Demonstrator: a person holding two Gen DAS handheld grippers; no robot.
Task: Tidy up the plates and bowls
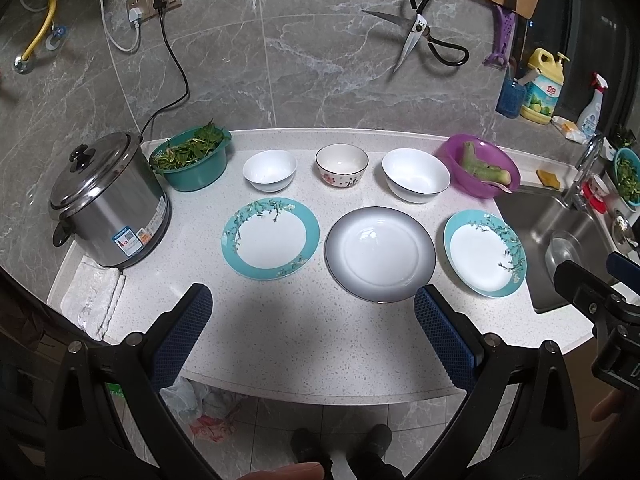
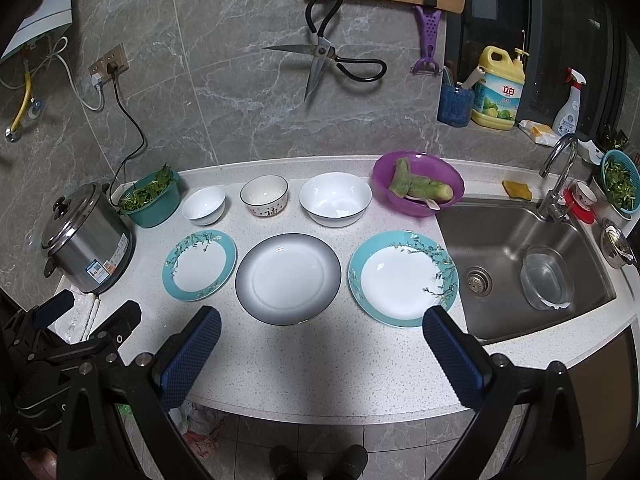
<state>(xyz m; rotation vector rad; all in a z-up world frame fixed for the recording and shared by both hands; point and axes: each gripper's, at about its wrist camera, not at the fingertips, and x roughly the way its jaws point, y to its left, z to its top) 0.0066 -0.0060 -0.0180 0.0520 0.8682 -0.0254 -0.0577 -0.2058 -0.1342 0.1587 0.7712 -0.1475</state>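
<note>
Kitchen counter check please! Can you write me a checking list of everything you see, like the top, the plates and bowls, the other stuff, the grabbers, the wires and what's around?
Surface: white speckled counter, front part bare.
Job's things: three bowls in the back row; three plates in the front row, teal-rimmed plate, grey-rimmed plate, teal-rimmed plate. All separate, nothing stacked.
Clutter: steel cooker, green basin of greens, purple basin, folded cloth.
Grippers: left gripper and right gripper open, holding nothing.
Cables: black cord from the wall socket down toward the cooker.
Surroundings: sink, hanging scissors, detergent bottle.
</note>
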